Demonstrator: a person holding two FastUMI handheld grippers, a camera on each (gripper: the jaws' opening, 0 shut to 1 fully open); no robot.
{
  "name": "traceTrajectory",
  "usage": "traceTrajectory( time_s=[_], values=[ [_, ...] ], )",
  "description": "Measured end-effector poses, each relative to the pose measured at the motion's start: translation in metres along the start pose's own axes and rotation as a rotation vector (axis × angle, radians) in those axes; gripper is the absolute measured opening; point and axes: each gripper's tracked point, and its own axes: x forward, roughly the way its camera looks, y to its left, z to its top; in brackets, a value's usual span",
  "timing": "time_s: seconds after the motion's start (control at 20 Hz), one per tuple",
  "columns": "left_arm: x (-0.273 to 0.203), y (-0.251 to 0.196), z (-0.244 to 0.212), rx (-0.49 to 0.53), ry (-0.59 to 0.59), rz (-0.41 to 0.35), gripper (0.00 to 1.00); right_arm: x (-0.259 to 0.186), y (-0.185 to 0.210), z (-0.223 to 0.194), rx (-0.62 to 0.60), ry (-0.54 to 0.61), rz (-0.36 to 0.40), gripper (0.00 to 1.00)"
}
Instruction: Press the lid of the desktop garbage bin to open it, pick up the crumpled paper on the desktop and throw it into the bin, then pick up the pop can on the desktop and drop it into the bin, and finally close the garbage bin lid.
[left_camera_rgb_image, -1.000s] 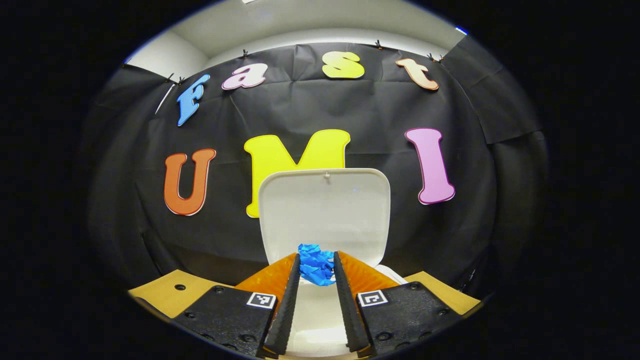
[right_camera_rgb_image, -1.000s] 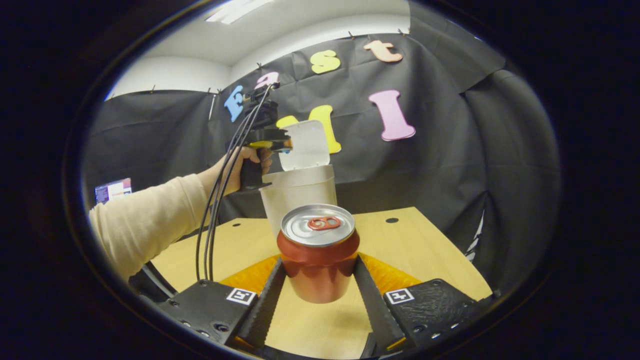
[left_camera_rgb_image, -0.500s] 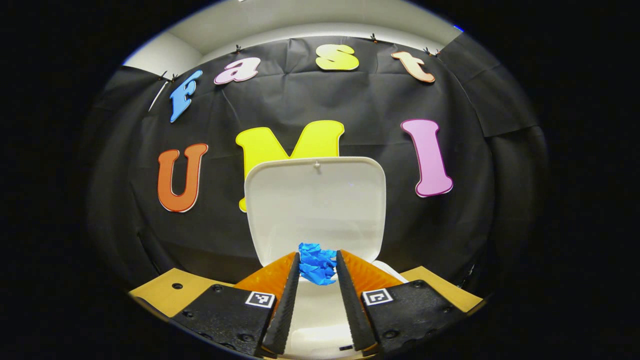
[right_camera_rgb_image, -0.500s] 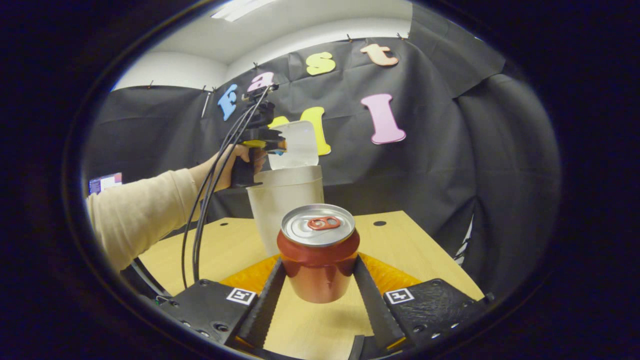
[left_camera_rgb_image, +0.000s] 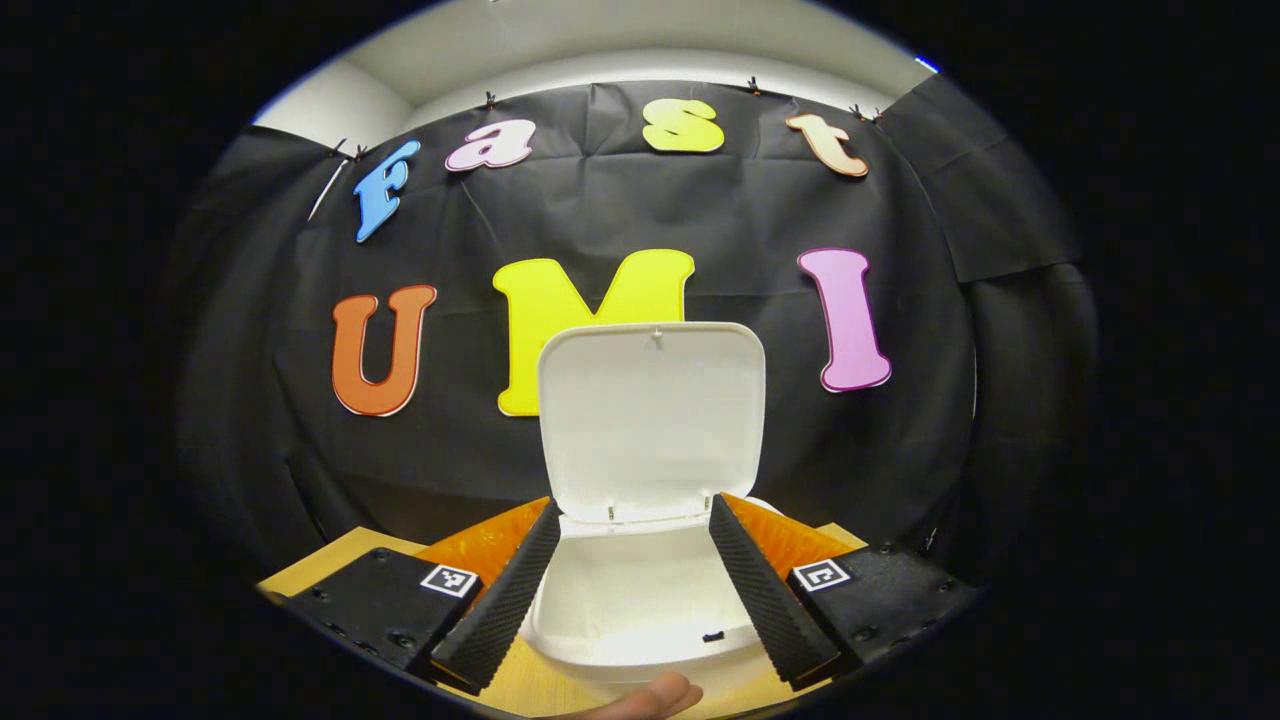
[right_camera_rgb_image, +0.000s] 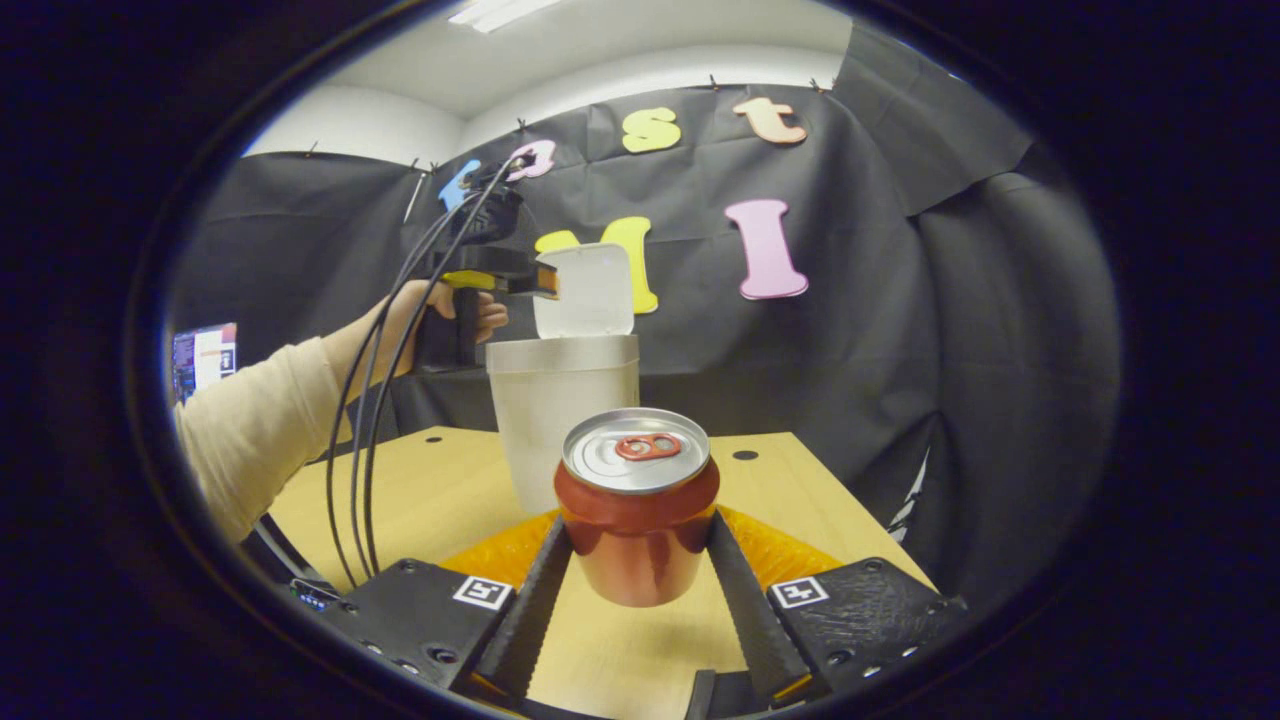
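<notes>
Legible text: none.
The pop can shows no readable label; each gripper carries square coded markers, bearing no characters.

My left gripper view sits close above the open bin, facing straight at its raised lid in the centre of the frame, with the booth wall behind. My right gripper view rides low over the table, looking forward past the pop can close at lower centre. Both views share the bin and lid; in the right gripper view they stand farther off, left of centre, with the left gripper above them.
</notes>
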Motion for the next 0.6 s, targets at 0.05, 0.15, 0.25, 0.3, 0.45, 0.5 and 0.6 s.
traceTrajectory(
  time_s=[0.05,0.15,0.25,0.3,0.45,0.5,0.6],
  values=[
    [-0.011,0.003,-0.002,0.006,0.002,-0.005,0.98,-0.002,0.003,0.006,0.002,-0.012,0.01,0.78],
    [-0.037,0.013,-0.01,0.001,0.014,0.001,0.98,-0.007,0.002,0.017,-0.008,-0.04,0.001,0.78],
    [-0.061,0.022,-0.016,0.009,0.019,0.01,0.98,-0.009,0.0,0.026,-0.016,-0.059,-0.016,0.78],
    [-0.073,0.028,-0.019,0.01,0.016,0.02,0.98,-0.009,-0.001,0.028,-0.019,-0.064,-0.021,0.78],
    [-0.109,0.03,-0.04,-0.034,0.034,-0.004,0.98,-0.01,-0.005,0.04,-0.038,-0.083,-0.047,0.77],
    [-0.12,0.036,-0.044,-0.048,0.026,0.006,0.98,-0.01,-0.006,0.044,-0.045,-0.09,-0.058,0.77],
    [-0.142,0.045,-0.051,-0.035,0.007,0.026,0.98,-0.009,-0.006,0.052,-0.044,-0.098,-0.065,0.76]
  ],
)
